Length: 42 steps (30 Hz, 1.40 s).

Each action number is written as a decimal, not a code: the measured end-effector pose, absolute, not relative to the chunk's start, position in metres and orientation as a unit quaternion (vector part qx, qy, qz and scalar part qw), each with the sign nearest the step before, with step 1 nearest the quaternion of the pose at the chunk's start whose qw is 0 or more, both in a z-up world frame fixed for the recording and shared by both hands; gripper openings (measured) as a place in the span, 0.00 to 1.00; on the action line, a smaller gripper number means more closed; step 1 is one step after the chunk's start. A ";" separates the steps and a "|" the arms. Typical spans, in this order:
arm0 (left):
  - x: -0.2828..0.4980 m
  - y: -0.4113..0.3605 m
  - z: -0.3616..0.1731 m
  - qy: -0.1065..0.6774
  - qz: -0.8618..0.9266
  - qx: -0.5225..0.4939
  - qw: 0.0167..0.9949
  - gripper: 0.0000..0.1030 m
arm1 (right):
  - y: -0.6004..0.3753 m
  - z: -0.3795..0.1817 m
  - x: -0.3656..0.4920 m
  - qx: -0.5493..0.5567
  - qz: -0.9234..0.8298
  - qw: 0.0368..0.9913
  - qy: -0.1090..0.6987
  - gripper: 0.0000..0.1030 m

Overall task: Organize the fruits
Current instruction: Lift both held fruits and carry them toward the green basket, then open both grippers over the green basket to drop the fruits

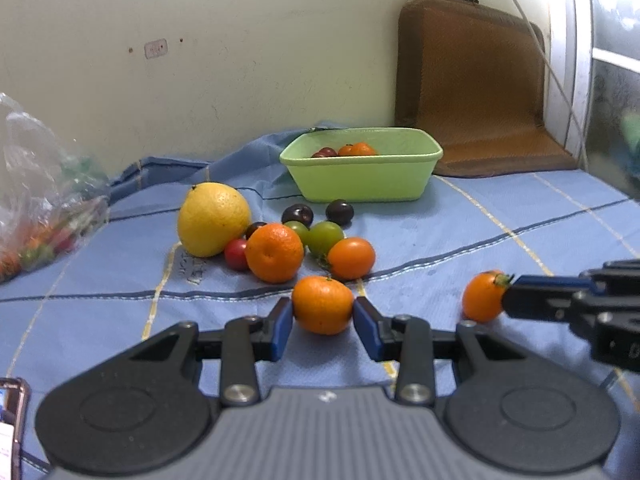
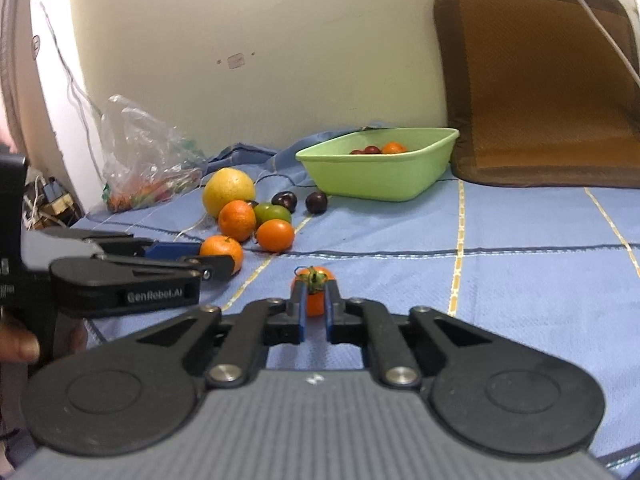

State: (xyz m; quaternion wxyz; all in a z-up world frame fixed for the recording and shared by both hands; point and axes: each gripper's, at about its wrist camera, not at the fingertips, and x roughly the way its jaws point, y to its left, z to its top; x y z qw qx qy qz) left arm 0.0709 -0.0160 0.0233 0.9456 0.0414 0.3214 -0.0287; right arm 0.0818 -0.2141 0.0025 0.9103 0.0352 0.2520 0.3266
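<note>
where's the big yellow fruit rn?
The big yellow fruit sits on the blue cloth, left end of the loose fruit pile, touching a small red fruit, left of and nearer than the green tub.

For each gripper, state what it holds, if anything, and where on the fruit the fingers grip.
The left gripper clamps a mandarin across its sides. The right gripper pinches a small orange tomato at its sides, near the stem end.

A bed w/ blue sheet (image 1: 460, 224), crossed by yellow and dark lines, is seen. On it are laid: green tub (image 1: 360, 172) at back, brown mat (image 1: 480, 120) propped vs. wall, plastic bag (image 1: 36, 200) at left, and loose fruit in front of tub: lemon (image 1: 212, 218), oranges (image 1: 274, 252), plums (image 1: 339, 212), green tomatoes (image 1: 325, 236), red tomato (image 1: 236, 254).
</note>
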 end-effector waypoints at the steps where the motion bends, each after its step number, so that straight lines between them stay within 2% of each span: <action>1: 0.070 -0.016 0.024 0.322 -0.033 0.038 0.945 0.33 | -0.214 0.003 0.081 0.032 0.326 0.910 0.252 0.15; 3: 0.070 -0.016 0.025 0.323 -0.042 0.035 0.945 0.33 | -0.213 0.002 0.083 0.028 0.327 0.909 0.258 0.29; 6: 0.069 -0.018 0.025 0.322 -0.050 0.038 0.945 0.33 | -0.209 0.001 0.087 0.024 0.329 0.906 0.266 0.40; 9: 0.070 -0.019 0.025 0.320 -0.053 0.038 0.945 0.33 | -0.203 -0.001 0.092 0.020 0.337 0.900 0.274 0.44; 12: 0.072 -0.016 0.025 0.319 -0.057 0.031 0.945 0.33 | -0.196 -0.005 0.096 0.015 0.351 0.891 0.287 0.43; 13: 0.073 -0.016 0.025 0.319 -0.059 0.029 0.945 0.32 | -0.193 -0.006 0.095 0.007 0.354 0.890 0.286 0.43; 15: 0.073 -0.014 0.026 0.320 -0.063 0.026 0.945 0.32 | -0.190 -0.005 0.093 -0.006 0.361 0.890 0.280 0.30; 19: 0.078 -0.005 0.030 0.324 -0.080 -0.008 0.943 0.31 | -0.189 0.000 0.095 -0.016 0.364 0.891 0.270 0.25; 20: 0.080 -0.004 0.033 0.323 -0.084 -0.018 0.943 0.31 | -0.190 0.002 0.098 -0.011 0.363 0.892 0.268 0.17; 21: 0.084 -0.001 0.038 0.319 -0.090 -0.029 0.943 0.31 | -0.192 0.006 0.102 -0.005 0.363 0.894 0.263 0.04; 25: 0.110 0.000 0.061 0.299 -0.102 -0.044 0.948 0.31 | -0.201 0.024 0.135 0.009 0.341 0.908 0.243 0.04; 28: 0.126 0.005 0.069 0.301 -0.115 -0.066 0.944 0.31 | -0.207 0.029 0.153 0.035 0.363 0.894 0.260 0.11; 29: 0.129 0.006 0.070 0.300 -0.120 -0.069 0.944 0.31 | -0.210 0.029 0.153 0.042 0.375 0.889 0.260 0.19; 30: 0.133 0.007 0.071 0.299 -0.122 -0.068 0.944 0.31 | -0.211 0.027 0.152 0.044 0.383 0.885 0.261 0.38; 32: 0.141 0.007 0.073 0.300 -0.123 -0.064 0.944 0.31 | -0.207 0.022 0.148 0.038 0.395 0.879 0.264 0.53; 37: 0.167 0.004 0.084 0.294 -0.124 -0.059 0.946 0.31 | -0.172 0.007 0.153 -0.020 0.406 0.865 0.294 0.52; 38: 0.171 0.003 0.086 0.293 -0.124 -0.057 0.946 0.31 | -0.165 0.003 0.155 -0.038 0.402 0.863 0.303 0.39; 39: 0.174 0.003 0.088 0.291 -0.127 -0.056 0.946 0.31 | -0.162 0.000 0.154 -0.053 0.400 0.866 0.297 0.30; 42: 0.184 0.000 0.090 0.287 -0.128 -0.045 0.948 0.31 | -0.169 0.008 0.155 -0.043 0.401 0.871 0.280 0.29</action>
